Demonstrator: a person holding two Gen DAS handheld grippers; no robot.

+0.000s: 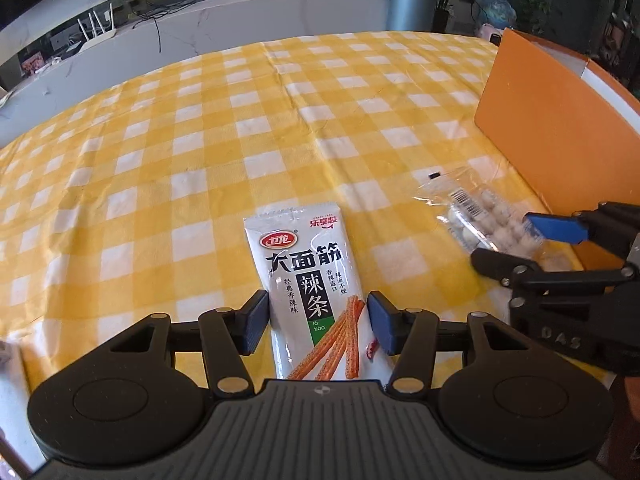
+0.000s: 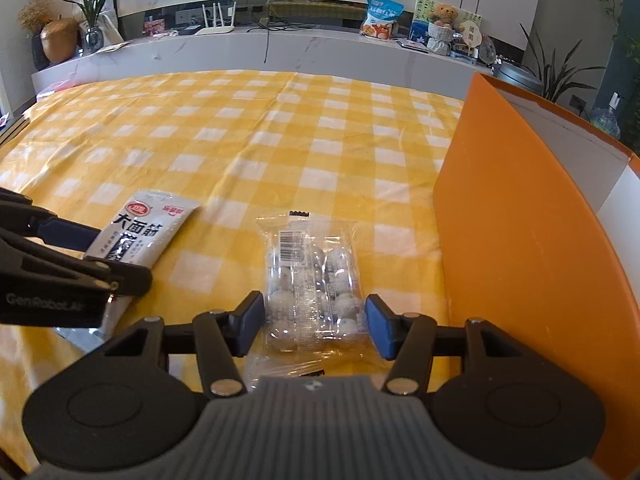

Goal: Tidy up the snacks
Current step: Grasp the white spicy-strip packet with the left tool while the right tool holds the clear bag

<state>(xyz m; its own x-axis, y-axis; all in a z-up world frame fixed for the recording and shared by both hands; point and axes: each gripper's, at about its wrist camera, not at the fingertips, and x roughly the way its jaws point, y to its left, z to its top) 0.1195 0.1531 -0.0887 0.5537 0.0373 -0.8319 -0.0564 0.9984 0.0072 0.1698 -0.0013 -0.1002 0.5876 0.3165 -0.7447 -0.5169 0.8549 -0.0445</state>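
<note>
Two snacks lie unsorted near the checked worktop's [image 2: 280, 132] right edge beside the orange cardboard box [image 2: 520, 240], white spicy-strip packet [image 1: 308, 292] between the left gripper's [image 1: 318, 322] open jaws, clear plastic pack of white balls [image 2: 316, 280] between the right gripper's [image 2: 316, 322] open jaws.

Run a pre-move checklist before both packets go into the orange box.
1. Left gripper straddles the spicy strip packet: ok.
2. Left pads pressing on it: cannot tell.
3. Right gripper straddles the clear packet of white balls: ok.
4. Right pads pressing on it: cannot tell.
5. Orange box open on top, beside the right gripper: ok.
6. Checked tablecloth bare between packets and box: ok.
</note>
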